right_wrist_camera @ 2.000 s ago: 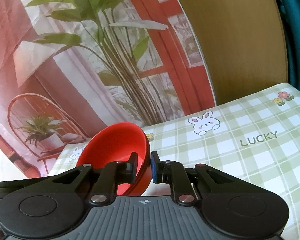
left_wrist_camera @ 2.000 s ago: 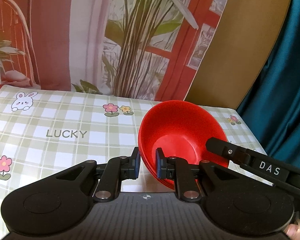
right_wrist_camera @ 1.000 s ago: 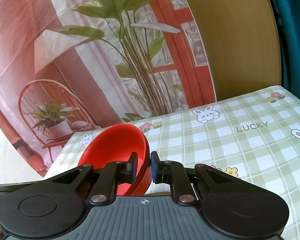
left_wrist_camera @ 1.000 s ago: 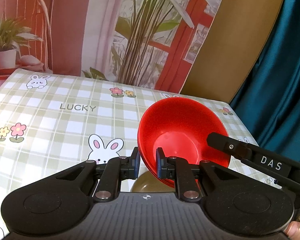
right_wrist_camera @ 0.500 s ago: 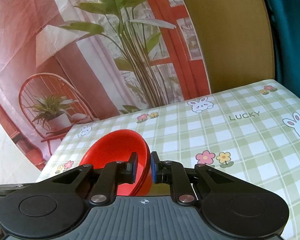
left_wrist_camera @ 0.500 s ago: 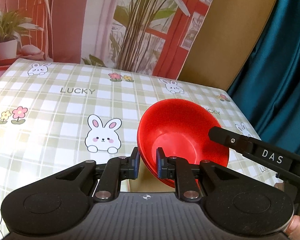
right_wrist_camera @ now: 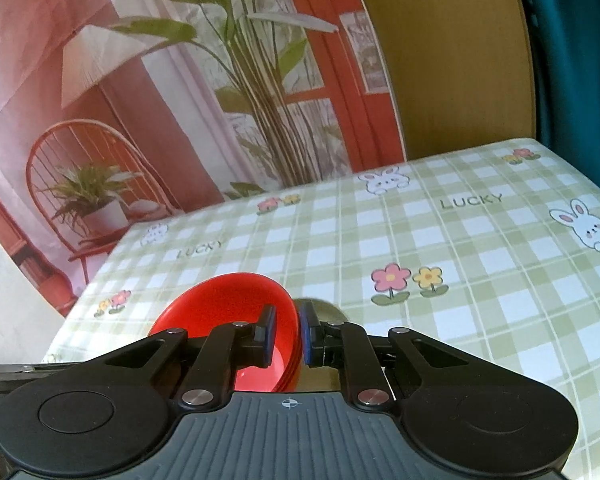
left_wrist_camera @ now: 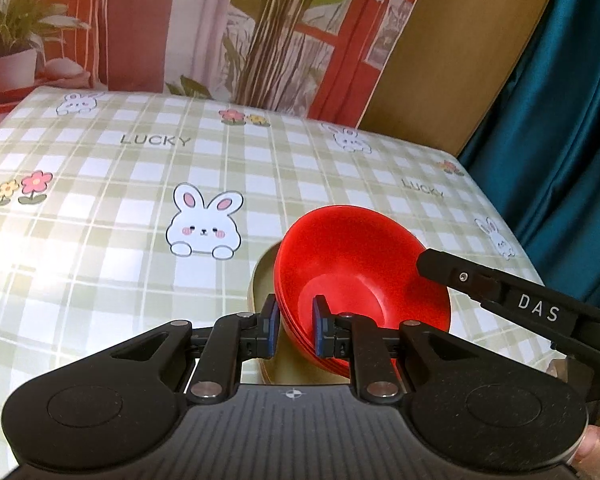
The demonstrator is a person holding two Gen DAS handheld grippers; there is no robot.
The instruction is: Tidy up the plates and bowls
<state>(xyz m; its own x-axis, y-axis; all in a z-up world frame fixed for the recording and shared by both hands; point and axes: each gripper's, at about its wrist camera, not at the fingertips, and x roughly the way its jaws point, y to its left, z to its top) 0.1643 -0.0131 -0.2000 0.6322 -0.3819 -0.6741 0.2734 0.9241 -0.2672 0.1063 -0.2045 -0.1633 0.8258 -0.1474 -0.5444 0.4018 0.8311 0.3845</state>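
Both grippers, left (left_wrist_camera: 294,330) and right (right_wrist_camera: 286,334), pinch opposite rims of the red bowls (left_wrist_camera: 360,276), held tilted just above an olive plate (left_wrist_camera: 260,280) on the table (left_wrist_camera: 100,240). Uneven release risks the bowls tipping or sliding off-centre.

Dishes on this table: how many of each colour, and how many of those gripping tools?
Red bowls: 1 nested stack, number of bowls unclear
Olive dish: 1, mostly hidden beneath the stack
Grippers: 2, the left gripper and the right gripper, fingers of each clamped on the stack's rim
Total: 4
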